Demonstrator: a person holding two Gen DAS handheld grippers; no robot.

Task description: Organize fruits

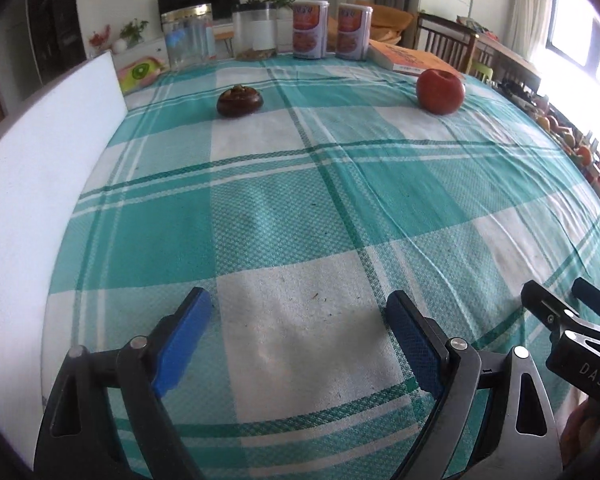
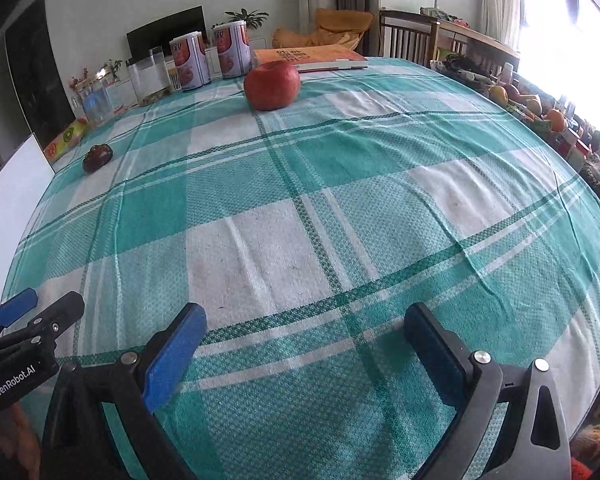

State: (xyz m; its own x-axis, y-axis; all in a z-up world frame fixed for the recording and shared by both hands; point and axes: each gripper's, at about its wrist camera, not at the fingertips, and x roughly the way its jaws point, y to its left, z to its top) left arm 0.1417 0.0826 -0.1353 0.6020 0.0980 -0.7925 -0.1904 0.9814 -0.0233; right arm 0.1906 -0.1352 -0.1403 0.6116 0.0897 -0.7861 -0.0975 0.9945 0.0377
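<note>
A red apple (image 1: 440, 91) stands far back right on the green checked tablecloth (image 1: 300, 200); it also shows in the right wrist view (image 2: 272, 85). A dark purple mangosteen (image 1: 240, 101) lies far back left of it, and shows small in the right wrist view (image 2: 97, 157). My left gripper (image 1: 298, 302) is open and empty, low over the near part of the cloth. My right gripper (image 2: 304, 316) is open and empty, also near the front edge. Each gripper shows at the edge of the other's view: the right one (image 1: 572, 300), the left one (image 2: 44, 304).
Two orange-labelled cans (image 1: 310, 30), clear jars (image 1: 188, 36) and an orange book (image 1: 412, 58) line the far edge. A white board (image 1: 40, 168) stands along the left side. Chairs (image 2: 412, 36) and a cluttered side shelf with fruit (image 2: 540, 108) are on the right.
</note>
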